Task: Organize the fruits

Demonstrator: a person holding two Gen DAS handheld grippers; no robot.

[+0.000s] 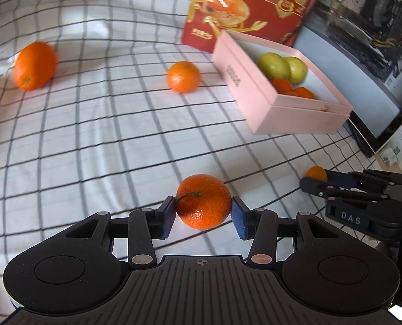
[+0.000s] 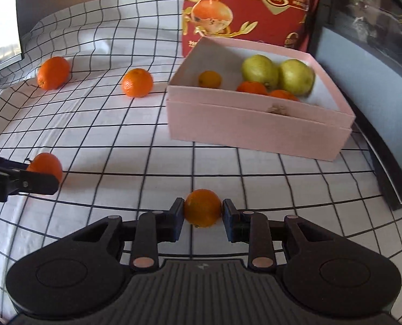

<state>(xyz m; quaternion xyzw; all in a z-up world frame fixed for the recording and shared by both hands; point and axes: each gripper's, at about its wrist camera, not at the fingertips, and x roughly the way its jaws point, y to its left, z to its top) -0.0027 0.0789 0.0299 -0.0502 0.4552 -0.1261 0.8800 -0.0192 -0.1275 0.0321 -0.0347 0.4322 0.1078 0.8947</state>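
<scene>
Checked cloth (image 1: 92, 140) covers the surface; a red carton (image 1: 244, 8) stands at the back.

Left wrist view: left gripper (image 1: 203, 214) has its jaws pinching a stemmed mandarin (image 1: 203, 201), pads pressed on both sides. Pink box (image 1: 271, 103) sits ahead to the right, in front of the carton, holding two green fruits (image 1: 274, 65) and small orange ones. Two loose oranges lie on the cloth: one far left (image 1: 34, 65), one mid-field (image 1: 184, 77). Right gripper (image 1: 316, 180) enters from the right edge, jaws closed on a small mandarin (image 1: 316, 174).

Right wrist view: right gripper (image 2: 202, 215) pinches the small mandarin (image 2: 202, 208), both pads touching it. Box (image 2: 255, 130) lies ahead, open, with green and orange fruit inside. Left gripper shows at the left edge with its mandarin (image 2: 45, 165).
</scene>
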